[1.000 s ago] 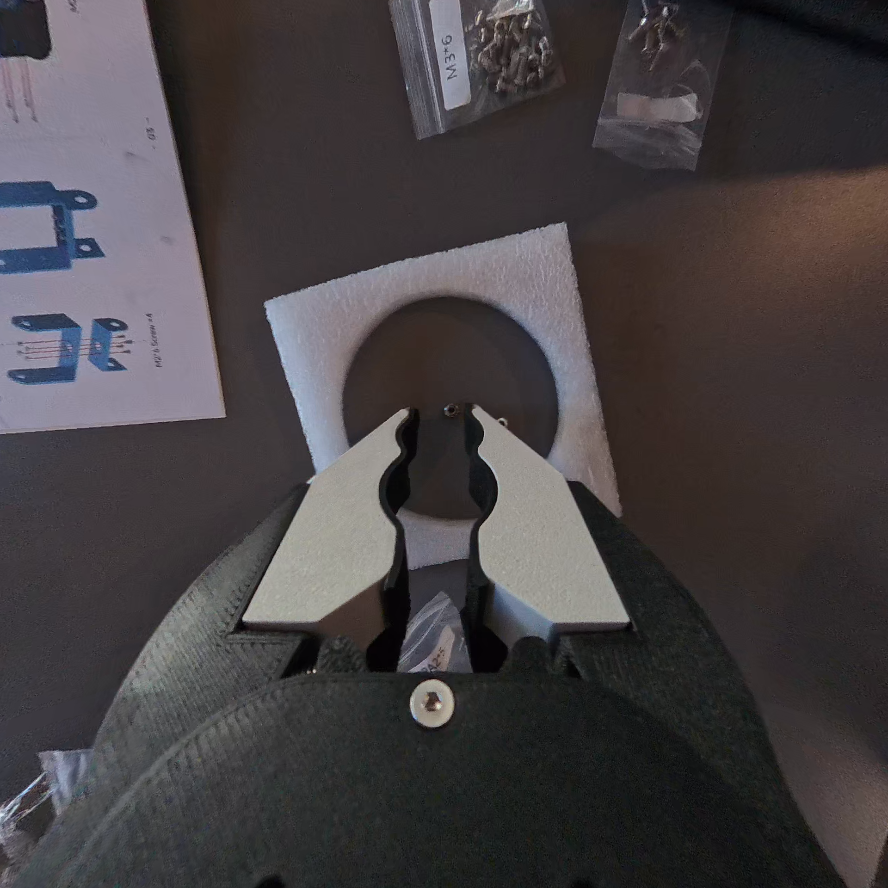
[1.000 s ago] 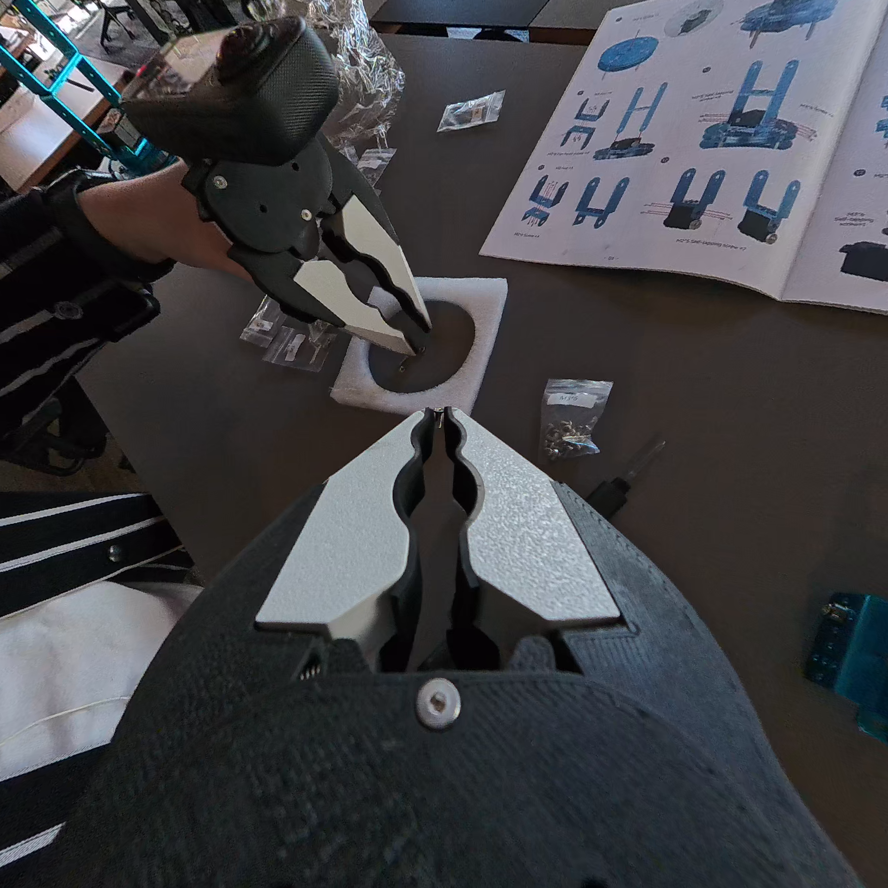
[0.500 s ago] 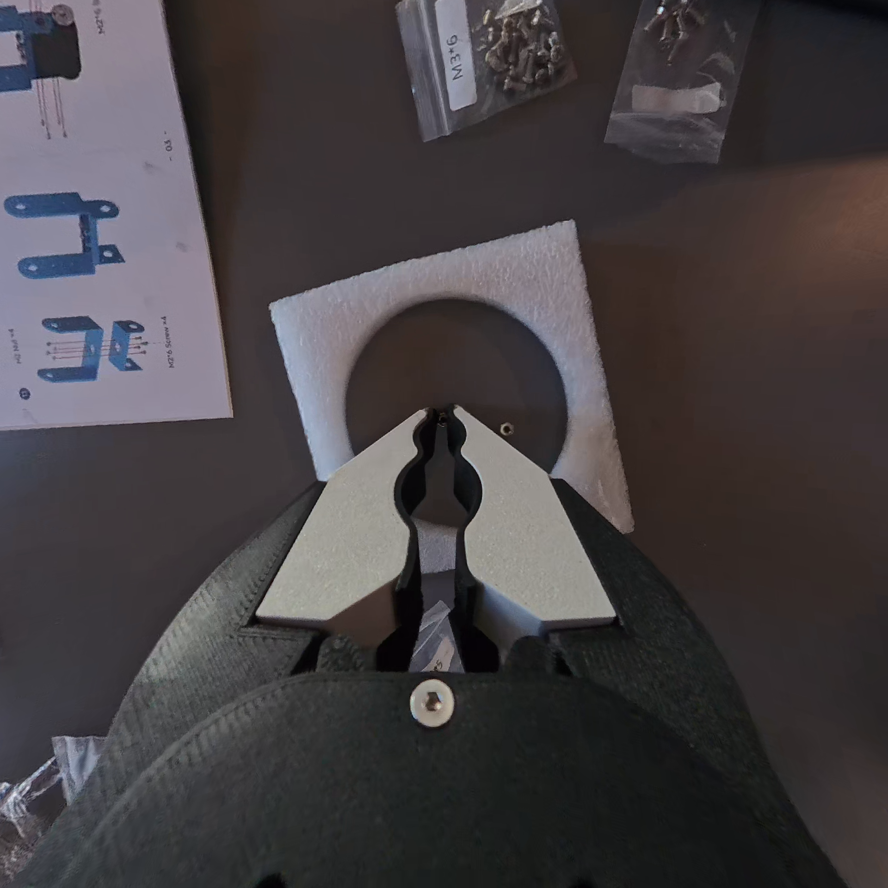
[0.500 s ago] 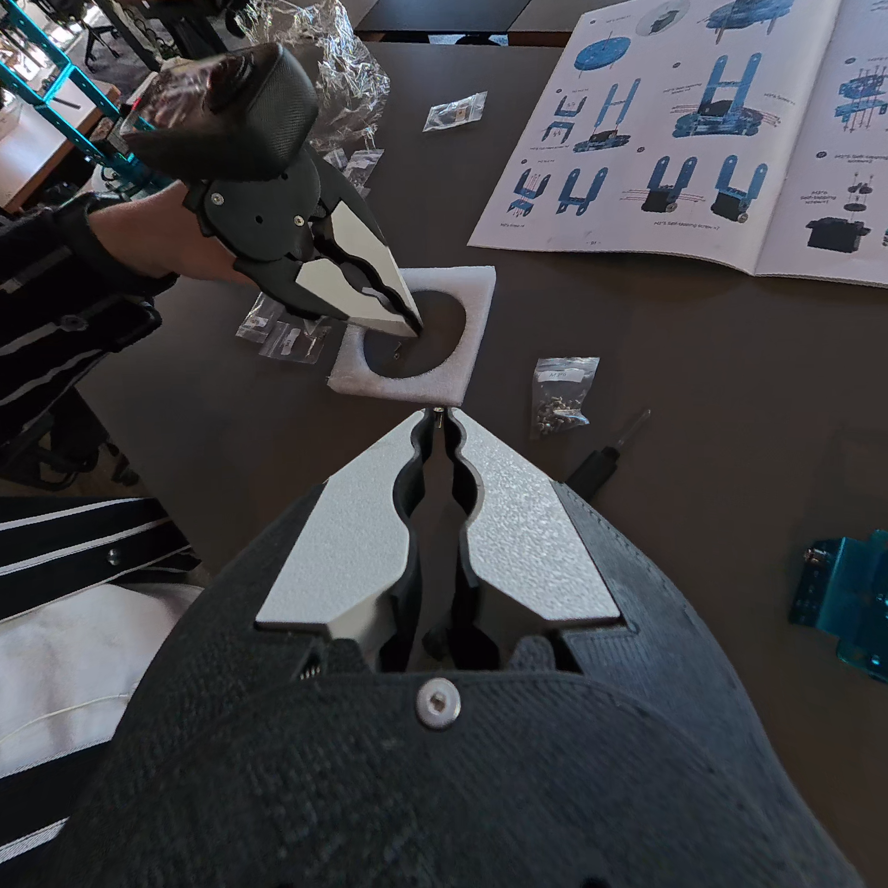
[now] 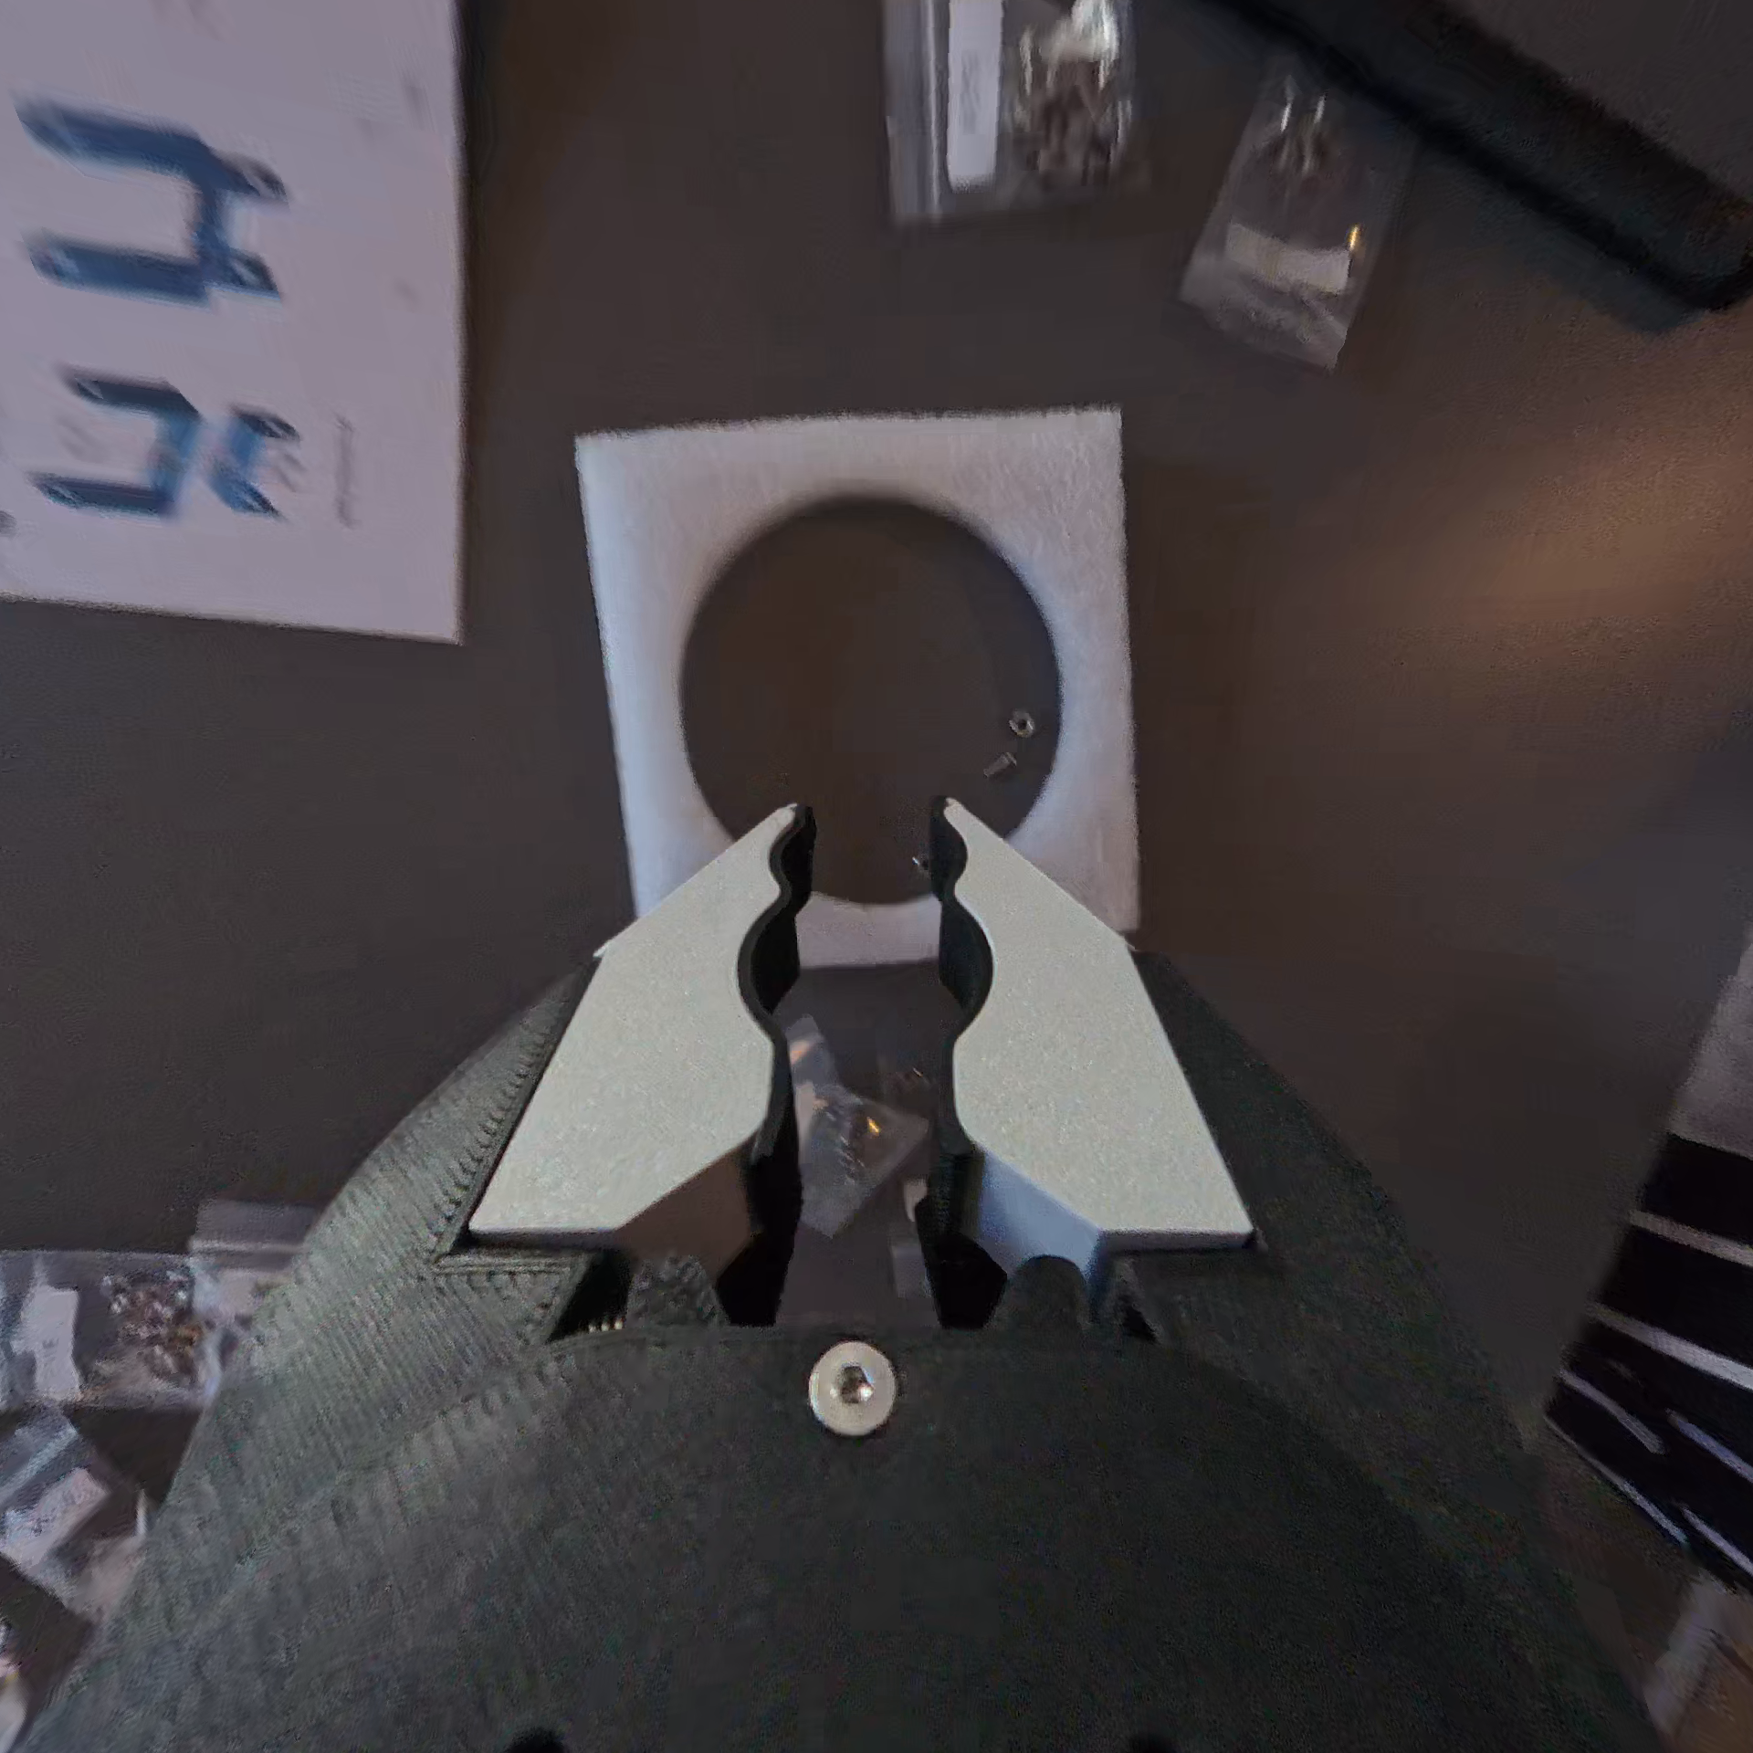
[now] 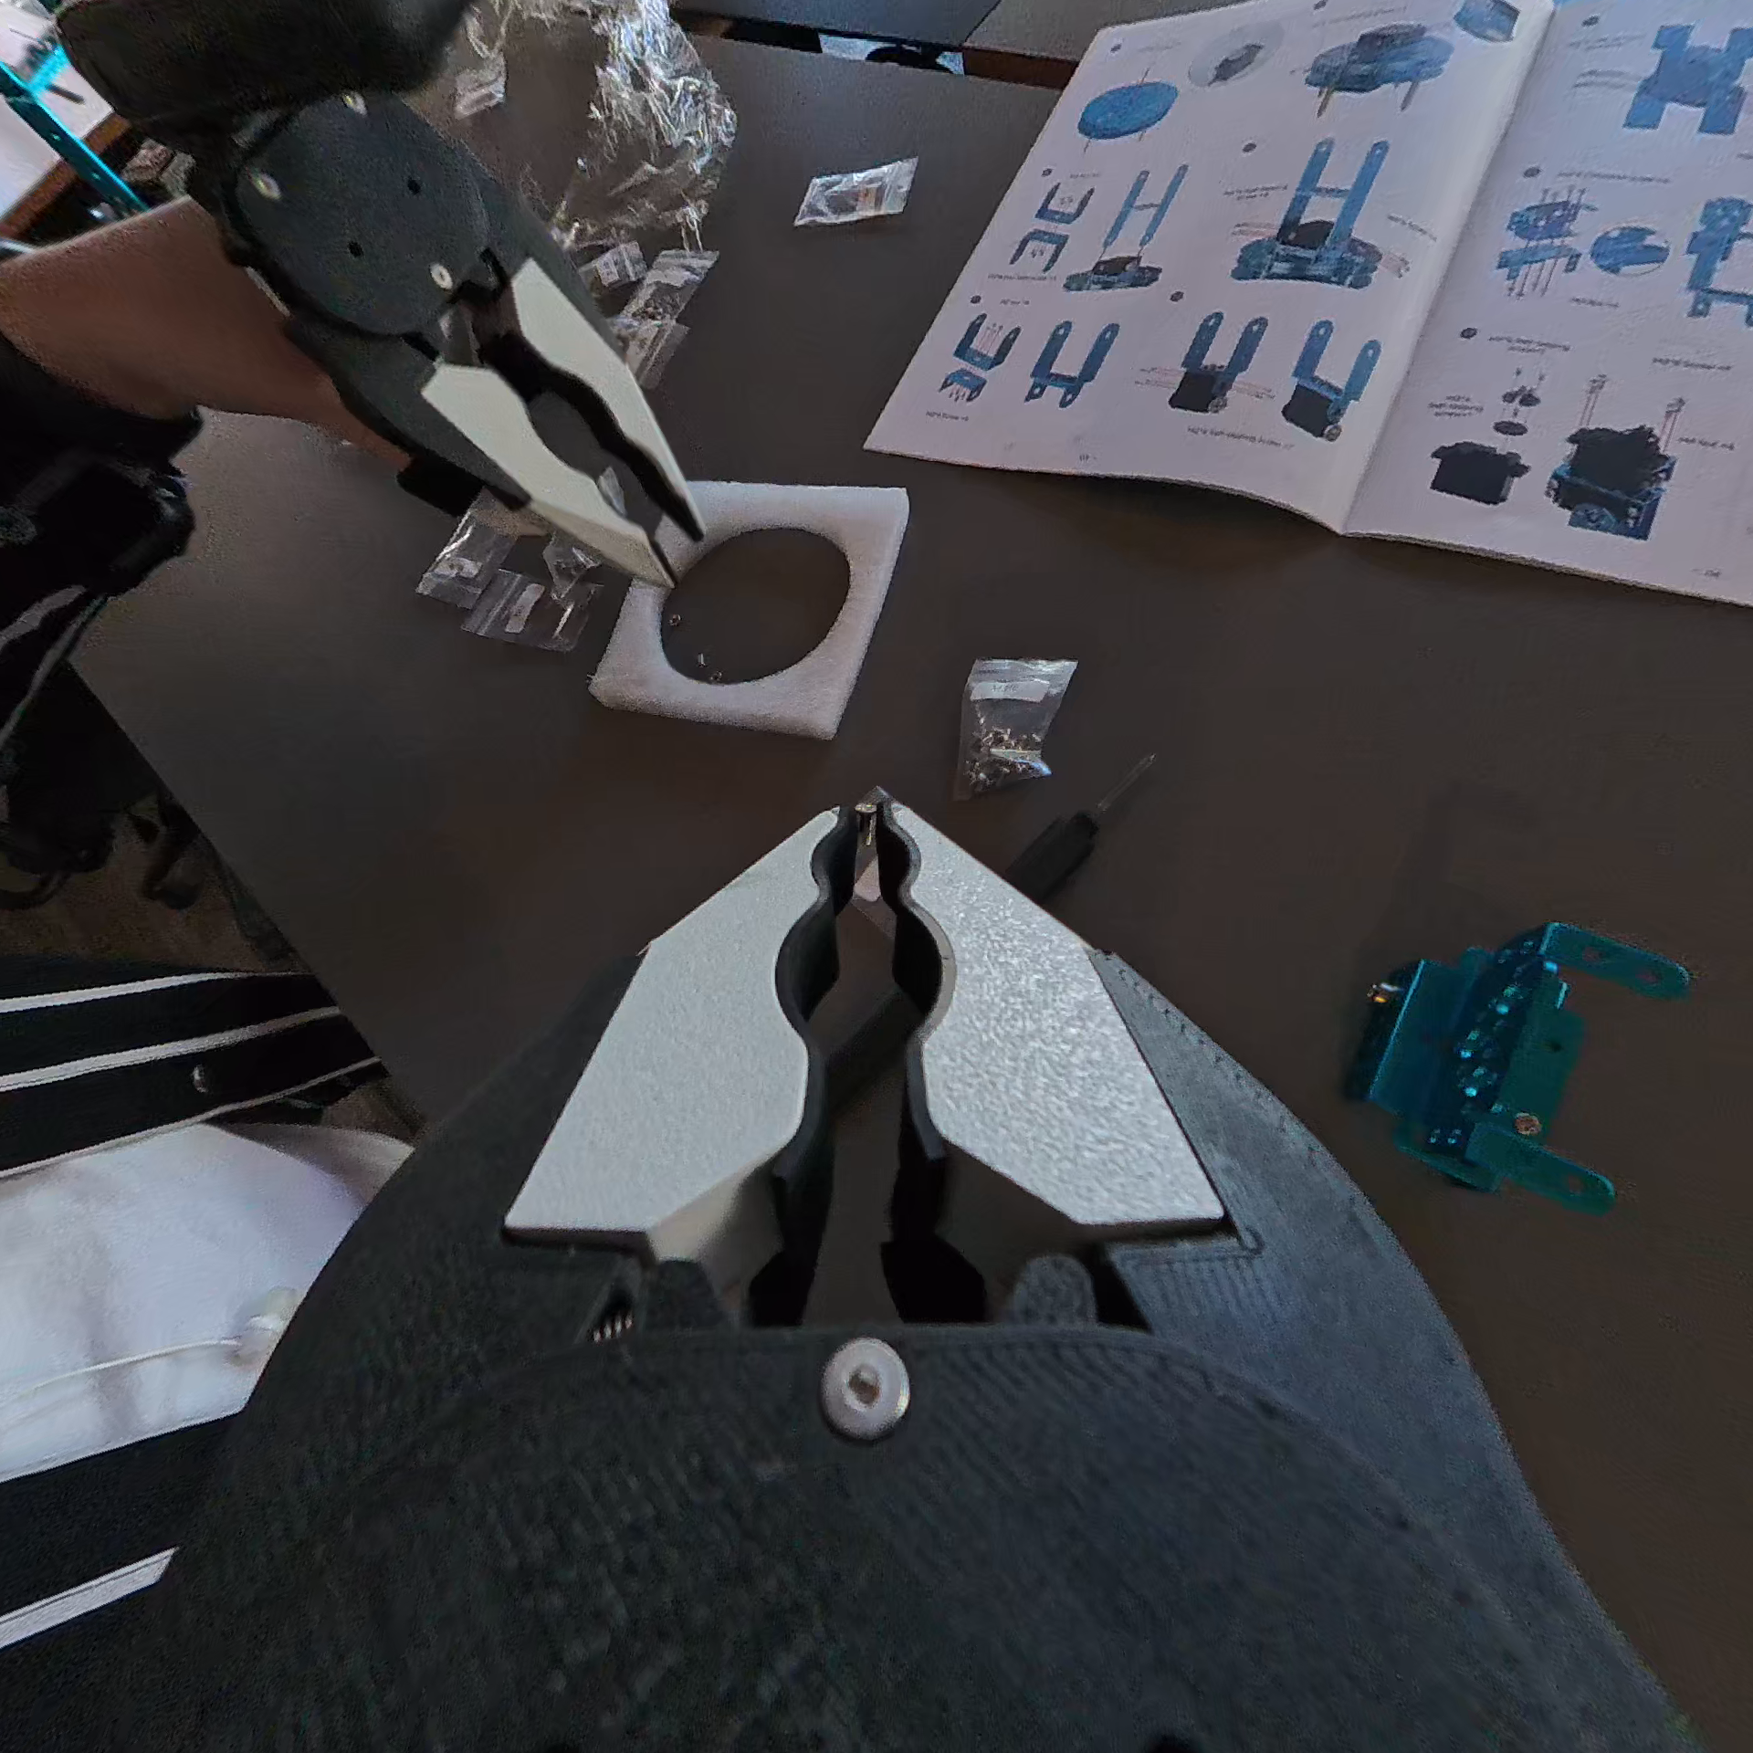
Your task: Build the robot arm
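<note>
The right gripper (image 6: pixel 868 816) is seen pressed nearly together, with a tiny screw (image 6: pixel 865 823) pinched upright at the very tips. It's held above the dark table (image 6: pixel 1328 759), touching nothing else. A small black screwdriver (image 6: pixel 1062 835) is found just past the tips at 1 o'clock, a clear bag of screws (image 6: pixel 1010 726) a bit further at 12 to 1, and a teal metal bracket (image 6: pixel 1508 1062) well off at 3 o'clock.

The left gripper (image 5: pixel 871 825) is spread open with nothing held, its tips hanging over the near edge of a white foam square (image 5: pixel 1091 531) with a round cutout. A small nut (image 5: pixel 1023 723) and a loose screw (image 5: pixel 998 765) are seen inside the ring at 1 o'clock from the tips. The view is blurred. More small bags (image 6: pixel 517 588) are bunched beside the foam at the near side.

Further out, an open instruction booklet (image 6: pixel 1328 285) is spread at 1 to 2 o'clock in the right wrist view, and crumpled plastic wrap (image 6: pixel 645 114) at 11. Bare table is left between foam and booklet; the table edge runs along 9 o'clock.
</note>
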Demonstrator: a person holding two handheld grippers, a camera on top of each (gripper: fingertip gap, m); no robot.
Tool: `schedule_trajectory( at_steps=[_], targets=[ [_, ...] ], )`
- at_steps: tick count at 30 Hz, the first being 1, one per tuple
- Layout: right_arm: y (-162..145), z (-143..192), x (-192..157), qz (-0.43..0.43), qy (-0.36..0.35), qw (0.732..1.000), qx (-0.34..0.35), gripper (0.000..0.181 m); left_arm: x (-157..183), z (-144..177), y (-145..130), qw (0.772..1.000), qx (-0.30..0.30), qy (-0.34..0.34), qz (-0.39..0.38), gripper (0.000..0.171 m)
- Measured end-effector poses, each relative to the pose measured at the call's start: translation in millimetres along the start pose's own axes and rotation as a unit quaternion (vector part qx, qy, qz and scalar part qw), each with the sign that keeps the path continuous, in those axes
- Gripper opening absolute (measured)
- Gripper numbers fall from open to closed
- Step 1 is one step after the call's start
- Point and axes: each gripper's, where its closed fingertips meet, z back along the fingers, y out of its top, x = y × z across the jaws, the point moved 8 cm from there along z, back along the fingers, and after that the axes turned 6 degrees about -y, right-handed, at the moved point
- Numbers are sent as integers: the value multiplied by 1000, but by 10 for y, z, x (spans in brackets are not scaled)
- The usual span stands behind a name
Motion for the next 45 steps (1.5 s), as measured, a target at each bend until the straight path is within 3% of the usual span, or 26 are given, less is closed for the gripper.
schedule_trajectory(
  at_steps=[3, 5, 10, 18, 37, 45],
  targets=[
    [28, -12, 49, 4, 13, 1000, 7, 3, 53, -52, -15, 995, -95, 38, 17, 17],
    [24, -51, 65, 8, 26, 1000, 5, 3, 98, -80, 39, 988, -139, 27, 53, 20],
    [17, -104, 104, 17, 45, 999, 2, 3, 98, -157, 191, 974, -197, 26, 111, 20],
    [-2, -46, 191, 12, 50, 999, 13, 3, 120, -286, 160, 958, -258, 39, 118, 19],
    [-88, -33, 108, 4, 42, 999, 15, 3, 179, -346, 159, 955, -271, 70, 95, 4],
    [-79, -13, 32, 4, 34, 999, 19, 3, 158, -262, 168, 961, -250, 73, 87, 4]
  ],
)
